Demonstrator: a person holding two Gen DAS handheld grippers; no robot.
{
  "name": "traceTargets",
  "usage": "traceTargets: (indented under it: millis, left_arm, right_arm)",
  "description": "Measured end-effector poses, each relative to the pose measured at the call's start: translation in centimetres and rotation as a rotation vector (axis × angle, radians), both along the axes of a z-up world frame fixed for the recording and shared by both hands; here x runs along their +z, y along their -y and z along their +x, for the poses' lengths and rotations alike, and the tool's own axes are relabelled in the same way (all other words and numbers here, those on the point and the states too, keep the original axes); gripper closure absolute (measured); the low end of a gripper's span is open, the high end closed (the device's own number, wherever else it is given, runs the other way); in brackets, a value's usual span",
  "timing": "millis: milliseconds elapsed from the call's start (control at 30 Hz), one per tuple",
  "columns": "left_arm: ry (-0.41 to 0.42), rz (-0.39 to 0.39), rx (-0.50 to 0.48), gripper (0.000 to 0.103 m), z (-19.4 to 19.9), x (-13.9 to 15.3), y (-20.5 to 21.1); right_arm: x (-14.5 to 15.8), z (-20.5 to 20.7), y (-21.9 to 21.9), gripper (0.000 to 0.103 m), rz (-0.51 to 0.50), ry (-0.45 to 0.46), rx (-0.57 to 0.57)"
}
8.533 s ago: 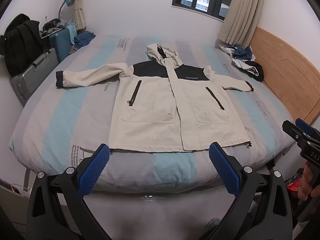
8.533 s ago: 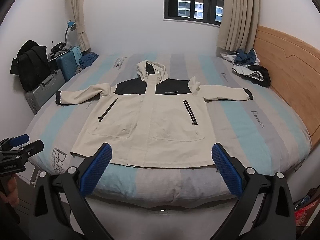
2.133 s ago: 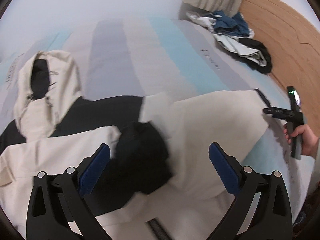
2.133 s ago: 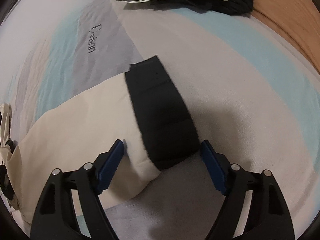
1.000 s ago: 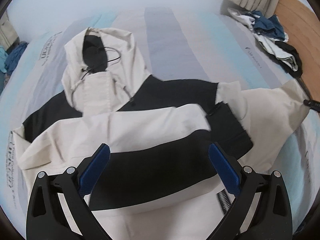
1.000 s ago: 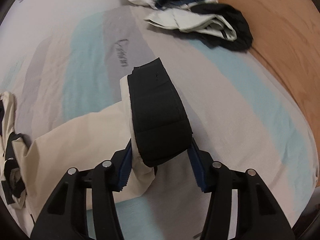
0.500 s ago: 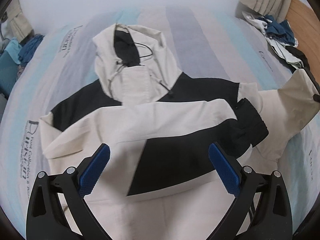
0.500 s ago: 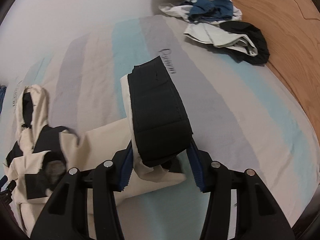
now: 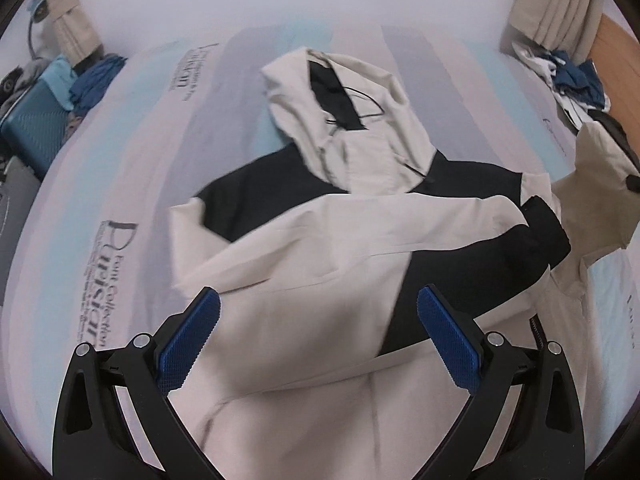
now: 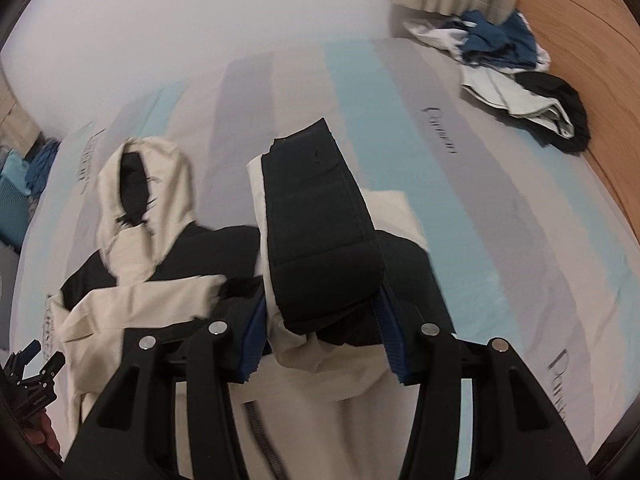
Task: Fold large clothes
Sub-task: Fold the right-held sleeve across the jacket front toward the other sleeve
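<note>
The right gripper (image 10: 320,344) is clamped on the black cuff (image 10: 320,232) of one sleeve and holds it raised above the jacket (image 9: 320,280), which lies front-up in the middle of the bed (image 9: 120,160) with its hood (image 9: 340,108) toward the far edge; I judge the sleeve is being carried across the chest to fold it in. The left gripper (image 9: 320,340) hangs over the jacket's body with its fingers wide and nothing between them, apparently free for the next hold. I count one jacket, two sleeves with one already laid across the front, two grippers, and one heap of other clothes (image 10: 520,72) in the far corner by the wooden headboard (image 10: 580,40).
</note>
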State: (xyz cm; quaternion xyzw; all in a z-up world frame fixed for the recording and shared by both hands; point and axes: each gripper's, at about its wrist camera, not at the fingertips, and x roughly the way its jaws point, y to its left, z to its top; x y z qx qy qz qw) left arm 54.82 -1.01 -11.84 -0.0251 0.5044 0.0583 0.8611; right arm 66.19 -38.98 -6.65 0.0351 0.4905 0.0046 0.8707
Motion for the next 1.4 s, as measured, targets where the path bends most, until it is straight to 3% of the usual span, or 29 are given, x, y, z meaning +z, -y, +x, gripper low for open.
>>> traceTargets:
  millis: [167,567,967,1167,1400]
  left_arm:
    - [0.021,-0.008,-0.016,0.006,-1.5,0.0,-2.8]
    - [-0.014,-0.028,-0.021,0.006,-2.3,-4.4,-10.0]
    - [0.073,-0.059,0.062,0.006,-5.6,-2.1,-18.5]
    - [0.082,-0.06,0.067,0.006,-6.2,-3.3,-20.9]
    - [0.066,-0.034,0.086,0.006,-7.7,-4.3,-22.0]
  right_arm:
    - [0.6,-1.3,-5.8,0.056,0.002,-0.011,0.034]
    - [-1.4,-4.7,-20.7,0.057,-0.007,-0.042,0.125]
    - [-6.6,-6.2,-35.6,0.058,0.008,-0.075,0.298]
    - [-10.8,-6.8,-39.9,0.058,-0.026,-0.101,0.359]
    - [-13.6,-7.2,-40.9,0.057,-0.056,-0.114,0.417]
